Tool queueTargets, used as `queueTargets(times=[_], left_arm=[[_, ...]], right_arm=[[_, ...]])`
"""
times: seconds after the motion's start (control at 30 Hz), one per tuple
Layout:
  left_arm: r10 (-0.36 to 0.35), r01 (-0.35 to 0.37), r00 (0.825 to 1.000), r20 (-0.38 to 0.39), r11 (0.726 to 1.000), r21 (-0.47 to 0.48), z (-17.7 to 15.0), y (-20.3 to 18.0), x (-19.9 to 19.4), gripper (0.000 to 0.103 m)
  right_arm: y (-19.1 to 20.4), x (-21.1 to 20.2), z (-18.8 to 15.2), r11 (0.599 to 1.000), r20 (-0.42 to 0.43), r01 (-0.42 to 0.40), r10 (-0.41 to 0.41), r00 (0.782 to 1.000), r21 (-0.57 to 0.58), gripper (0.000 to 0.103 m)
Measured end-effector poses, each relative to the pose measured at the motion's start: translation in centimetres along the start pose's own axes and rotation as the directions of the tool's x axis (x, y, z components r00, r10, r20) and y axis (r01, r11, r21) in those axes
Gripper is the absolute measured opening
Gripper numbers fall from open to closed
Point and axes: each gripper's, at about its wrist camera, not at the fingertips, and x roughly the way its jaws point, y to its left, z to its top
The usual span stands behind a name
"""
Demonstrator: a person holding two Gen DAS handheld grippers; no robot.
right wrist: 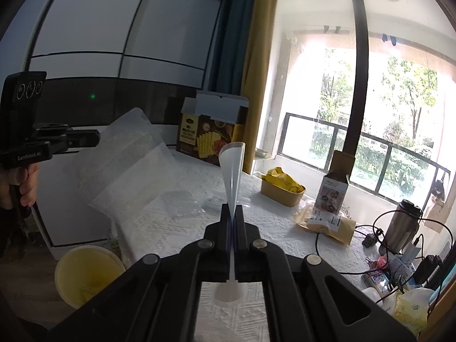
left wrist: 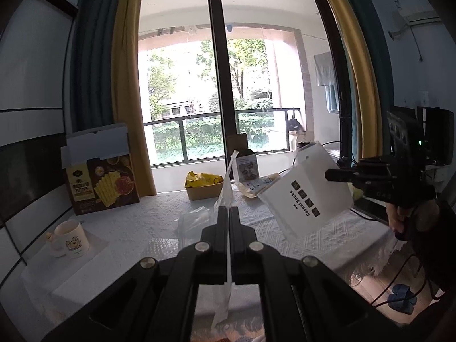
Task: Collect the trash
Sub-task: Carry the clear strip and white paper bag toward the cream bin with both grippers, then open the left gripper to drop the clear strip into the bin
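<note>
My left gripper [left wrist: 228,209] is shut on a clear plastic bag [left wrist: 225,188], seen edge-on in the left wrist view. In the right wrist view the same bag [right wrist: 128,165] hangs broad and crumpled from the left gripper [right wrist: 97,139] above the table's left end. My right gripper [right wrist: 233,206] is shut on a white "Casual Socks" card package [right wrist: 232,168], also edge-on. From the left wrist view that package [left wrist: 307,196] tilts in the air over the table, held by the right gripper [left wrist: 327,175]. A yellow bin [right wrist: 85,276] stands on the floor below the table's left end.
On the white-clothed table [left wrist: 142,228] are a biscuit box [left wrist: 102,182], a mug [left wrist: 71,238], a brown tray with a yellow wrapper [left wrist: 203,185], a small upright box [right wrist: 333,191], a kraft pouch [right wrist: 327,225] and clear film [right wrist: 182,202]. A flask [right wrist: 404,225] and cables crowd the right end.
</note>
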Motion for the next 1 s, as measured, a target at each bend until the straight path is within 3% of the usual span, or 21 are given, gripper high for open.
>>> queueTargets(times=[0.53, 0.73, 0.9, 1.0], left_arm=[[0.096, -0.1, 0.995, -0.041, 0.986, -0.134, -6.0, 2.9, -7.5, 0.001], [0.097, -0.117, 0.989, -0.11, 0.974, -0.192, -9.7, 3.6, -7.5, 0.001], [0.123, -0.161, 0.968, -0.218, 0.972, -0.17, -14.2, 2.4, -5.3, 0.001], [0.1, -0.159, 0.959, -0.266, 0.965, -0.21, -17.2, 2.2, -3.8, 0.001]], right_arm=[[7.0, -1.2, 1.3, 0.991, 0.025, -0.131, 0.132, 0.991, -0.037, 0.001], [10.2, -0.8, 1.5, 0.98, 0.022, -0.19, 0.191, 0.981, -0.06, 0.001], [12.4, -0.1, 1.2, 0.971, 0.004, -0.229, 0.23, 0.973, -0.069, 0.001], [13.6, 0.3, 0.9, 0.966, -0.008, -0.25, 0.25, 0.968, -0.072, 0.001]])
